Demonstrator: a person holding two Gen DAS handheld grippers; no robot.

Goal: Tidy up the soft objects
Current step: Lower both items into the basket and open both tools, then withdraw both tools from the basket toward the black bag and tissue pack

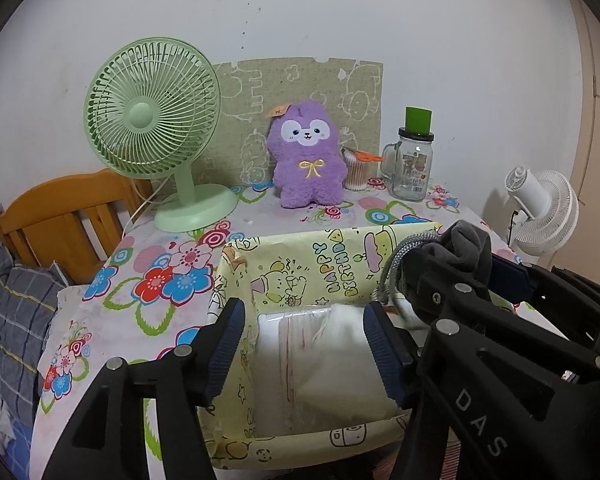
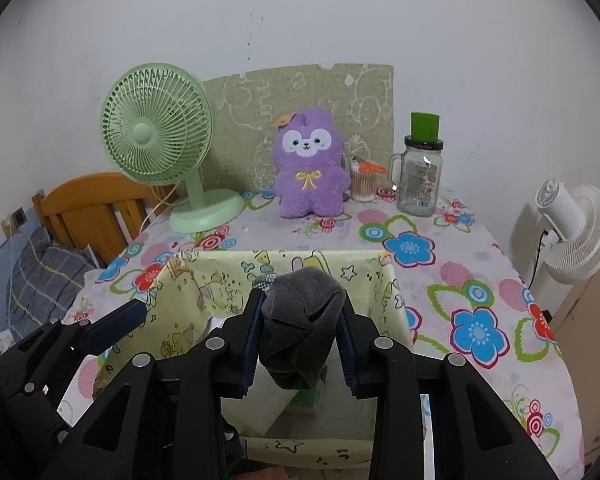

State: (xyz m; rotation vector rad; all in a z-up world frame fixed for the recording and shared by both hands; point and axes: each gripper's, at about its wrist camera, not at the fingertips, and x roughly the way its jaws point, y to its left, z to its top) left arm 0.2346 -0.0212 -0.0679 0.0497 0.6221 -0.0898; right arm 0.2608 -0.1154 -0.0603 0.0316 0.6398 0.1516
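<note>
A yellow cartoon-print box [image 1: 300,240] stands at the near edge of the flowered table. My left gripper [image 1: 304,312] hangs open over the box, with a white plastic-wrapped soft packet [image 1: 332,352] lying below and between its fingers, untouched. My right gripper [image 2: 302,300] is shut on a rolled dark grey sock [image 2: 300,320] and holds it above the box [image 2: 283,258]. In the left wrist view the sock [image 1: 468,248] shows at the right. A purple plush toy [image 1: 308,152] stands upright at the back of the table.
A green desk fan [image 1: 151,112] stands at the back left, with a glass jar [image 1: 414,168] and a cup of cotton swabs [image 1: 356,172] to the right of the plush. A white floor fan [image 2: 576,228] stands off the table's right side. A wooden bed frame [image 1: 59,216] lies left.
</note>
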